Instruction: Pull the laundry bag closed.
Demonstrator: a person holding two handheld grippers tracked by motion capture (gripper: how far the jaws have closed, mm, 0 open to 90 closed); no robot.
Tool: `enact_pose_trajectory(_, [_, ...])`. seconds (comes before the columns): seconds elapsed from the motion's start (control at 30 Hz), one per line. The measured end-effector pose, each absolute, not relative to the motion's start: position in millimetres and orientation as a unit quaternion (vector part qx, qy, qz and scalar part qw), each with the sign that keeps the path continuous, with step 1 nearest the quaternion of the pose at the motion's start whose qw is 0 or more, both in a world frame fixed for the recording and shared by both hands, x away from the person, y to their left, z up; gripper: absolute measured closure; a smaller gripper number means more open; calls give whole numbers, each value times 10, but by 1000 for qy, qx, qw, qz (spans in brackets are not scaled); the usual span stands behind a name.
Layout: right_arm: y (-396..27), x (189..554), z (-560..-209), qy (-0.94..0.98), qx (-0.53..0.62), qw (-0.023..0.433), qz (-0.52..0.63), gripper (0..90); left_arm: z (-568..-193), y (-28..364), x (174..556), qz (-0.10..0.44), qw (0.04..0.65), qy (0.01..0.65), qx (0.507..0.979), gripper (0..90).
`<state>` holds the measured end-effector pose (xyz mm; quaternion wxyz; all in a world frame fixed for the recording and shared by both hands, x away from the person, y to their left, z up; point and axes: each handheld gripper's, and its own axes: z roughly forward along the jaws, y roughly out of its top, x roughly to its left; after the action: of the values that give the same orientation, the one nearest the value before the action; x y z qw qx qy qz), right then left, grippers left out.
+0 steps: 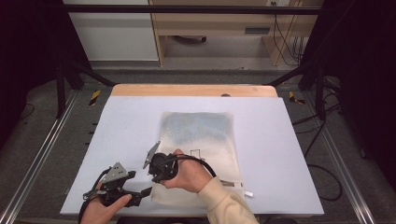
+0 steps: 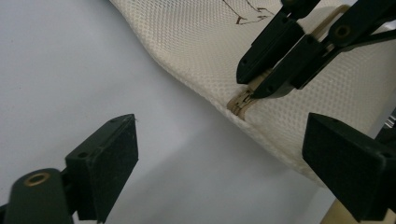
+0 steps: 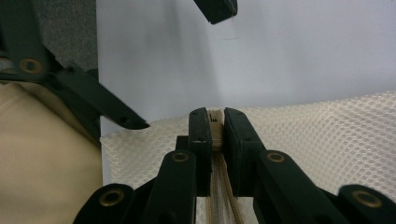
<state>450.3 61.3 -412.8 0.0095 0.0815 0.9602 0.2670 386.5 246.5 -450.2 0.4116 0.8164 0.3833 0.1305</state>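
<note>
Pale grey-blue rectangular tabletop [image 1: 280,154] fills centre of high view. Flat cream mesh fabric bag [image 1: 201,149] lies mid-frame w/ near edge at lower centre. Right gripper [image 3: 215,122] is clenched on beige zipper [image 3: 215,133] at bag's edge, jaws pinching its end, centre of right gripper view. Left gripper [image 2: 224,154] is released, jaws wide apart, nothing btwn pads, just beside bag corner, lower left of high view.

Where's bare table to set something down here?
Free: the table left of the mesh bag, the strip right of it, and the band beyond its far edge. Crowded: the near edge, where both hand-held grippers, left and right, work the bag's corner.
</note>
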Motion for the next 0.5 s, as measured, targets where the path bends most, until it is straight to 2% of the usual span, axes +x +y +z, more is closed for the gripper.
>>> enact_pose_trajectory(0.13, [576, 4521, -4099, 958, 84, 4, 274, 818, -4541, 2419, 3884, 107, 421, 384, 815, 144])
enact_pose_trajectory(0.5, [570, 4510, -4103, 957, 85, 4, 276, 818, -4560, 2307, 3879, 101, 430, 382, 812, 241])
